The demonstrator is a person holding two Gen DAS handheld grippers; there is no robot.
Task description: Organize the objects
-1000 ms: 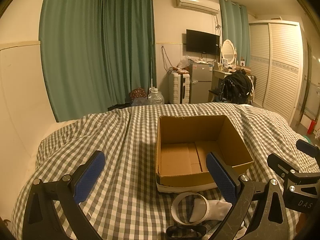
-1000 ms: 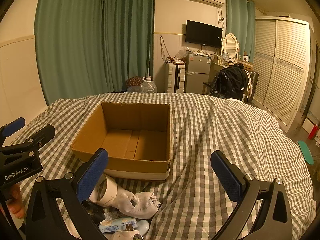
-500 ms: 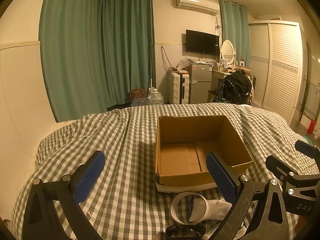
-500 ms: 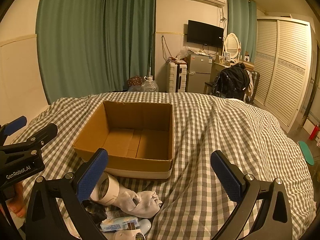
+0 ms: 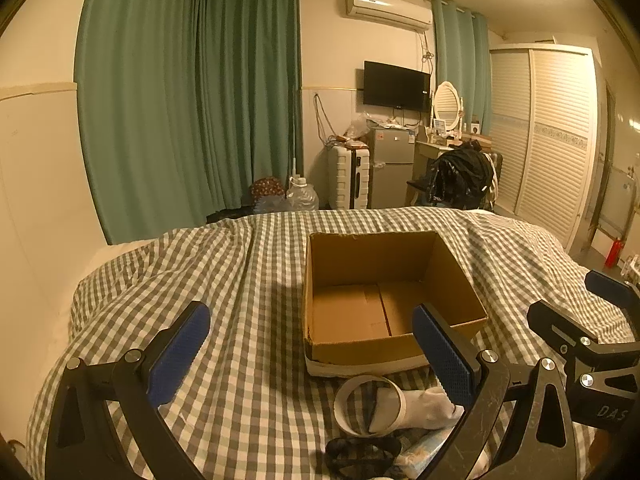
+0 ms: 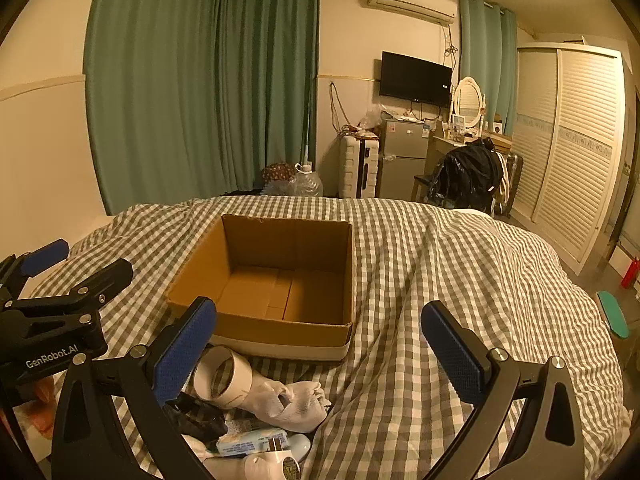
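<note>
An empty open cardboard box [image 5: 384, 300] [image 6: 276, 280] sits on the checked bed cover. In front of it lies a small heap: a white tape roll [image 5: 368, 404] [image 6: 222, 376], a white sock [image 5: 424, 404] [image 6: 292, 402], a dark item [image 5: 360, 454], a light blue packet [image 6: 252, 442] and a white bottle [image 6: 276, 468]. My left gripper [image 5: 312, 354] is open and empty, above the bed to the left of the heap. My right gripper [image 6: 320, 346] is open and empty, above the heap and the box's near right corner. Each gripper shows at the edge of the other's view.
The checked bed cover [image 5: 240, 288] [image 6: 460, 280] spreads wide on both sides of the box. Beyond the bed stand green curtains [image 5: 192, 100], a white suitcase [image 5: 348, 176], a small fridge [image 5: 390, 164], a chair with a black bag [image 5: 460, 178] and a louvred wardrobe [image 5: 548, 140].
Both views have shifted very slightly; the right gripper has drifted a little left relative to the box. Nothing was taken hold of or let go.
</note>
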